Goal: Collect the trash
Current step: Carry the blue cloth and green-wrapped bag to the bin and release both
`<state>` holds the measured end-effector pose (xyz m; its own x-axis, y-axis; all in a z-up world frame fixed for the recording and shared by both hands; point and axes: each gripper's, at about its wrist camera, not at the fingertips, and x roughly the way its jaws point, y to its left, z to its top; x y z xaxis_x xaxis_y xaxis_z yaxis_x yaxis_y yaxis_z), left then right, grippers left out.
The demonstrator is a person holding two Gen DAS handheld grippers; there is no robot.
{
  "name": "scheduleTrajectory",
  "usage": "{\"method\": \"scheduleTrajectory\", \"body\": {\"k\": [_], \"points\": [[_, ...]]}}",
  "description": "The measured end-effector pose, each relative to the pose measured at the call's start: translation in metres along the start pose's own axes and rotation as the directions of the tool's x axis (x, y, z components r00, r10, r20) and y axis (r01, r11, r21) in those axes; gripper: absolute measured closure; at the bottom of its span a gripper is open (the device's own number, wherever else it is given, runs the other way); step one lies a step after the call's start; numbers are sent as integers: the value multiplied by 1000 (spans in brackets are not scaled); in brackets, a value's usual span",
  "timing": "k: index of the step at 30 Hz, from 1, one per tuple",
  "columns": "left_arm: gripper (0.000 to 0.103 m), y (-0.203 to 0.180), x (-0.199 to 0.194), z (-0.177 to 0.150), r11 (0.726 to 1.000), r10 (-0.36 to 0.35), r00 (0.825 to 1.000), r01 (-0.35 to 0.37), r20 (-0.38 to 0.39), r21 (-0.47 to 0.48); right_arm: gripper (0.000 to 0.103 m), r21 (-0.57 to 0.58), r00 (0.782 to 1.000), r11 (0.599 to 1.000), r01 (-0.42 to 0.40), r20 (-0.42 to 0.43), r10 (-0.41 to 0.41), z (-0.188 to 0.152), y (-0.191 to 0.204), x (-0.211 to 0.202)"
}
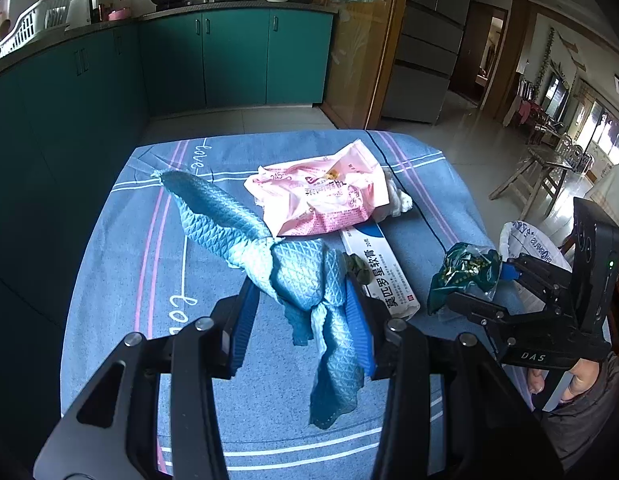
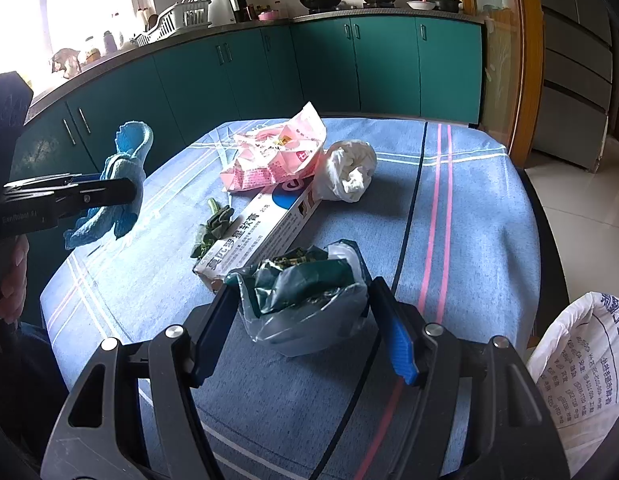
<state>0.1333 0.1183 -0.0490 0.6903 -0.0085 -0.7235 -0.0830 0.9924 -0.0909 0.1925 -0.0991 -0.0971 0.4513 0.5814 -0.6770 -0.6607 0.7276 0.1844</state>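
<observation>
My left gripper (image 1: 299,285) is shut on a blue waffle cloth (image 1: 301,272), which hangs off the table with its ends drooping. In the right wrist view that left gripper (image 2: 127,192) is at the left, the cloth (image 2: 123,160) bunched in it. My right gripper (image 2: 303,292) is shut on a crumpled green and clear wrapper (image 2: 305,280) near the table's right edge; the left wrist view shows the right gripper (image 1: 479,285) and wrapper (image 1: 465,268) too. On the table lie a pink packet (image 1: 321,196), a white tissue wad (image 2: 349,176), an ointment box (image 2: 265,232) and a green leaf scrap (image 2: 215,224).
The table wears a blue striped cover (image 1: 149,240). A white printed bag (image 2: 577,364) stands open off the table's right side. Teal kitchen cabinets (image 2: 349,68) run behind, with pots on the counter. A person's hand (image 1: 565,384) grips the right tool.
</observation>
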Motion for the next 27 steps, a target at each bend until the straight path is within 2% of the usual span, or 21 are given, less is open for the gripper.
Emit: {"method": "scheduleTrajectory", "body": {"k": [8, 15, 22, 27], "points": [[59, -4, -7, 2, 1000, -24, 999, 24, 28, -9, 36, -16, 1000, 1000, 8, 5, -8, -4, 2, -6], [59, -28, -12, 6, 998, -66, 997, 66, 51, 4, 36, 9, 999, 999, 35, 42, -35, -11, -9, -29], [59, -56, -7, 7, 996, -79, 996, 78, 46, 40, 36, 33, 996, 999, 39, 81, -41, -23, -25, -57], [59, -66, -1, 8, 995, -99, 995, 99, 20, 13, 36, 41, 992, 998, 40, 121, -44, -32, -33, -76]]}}
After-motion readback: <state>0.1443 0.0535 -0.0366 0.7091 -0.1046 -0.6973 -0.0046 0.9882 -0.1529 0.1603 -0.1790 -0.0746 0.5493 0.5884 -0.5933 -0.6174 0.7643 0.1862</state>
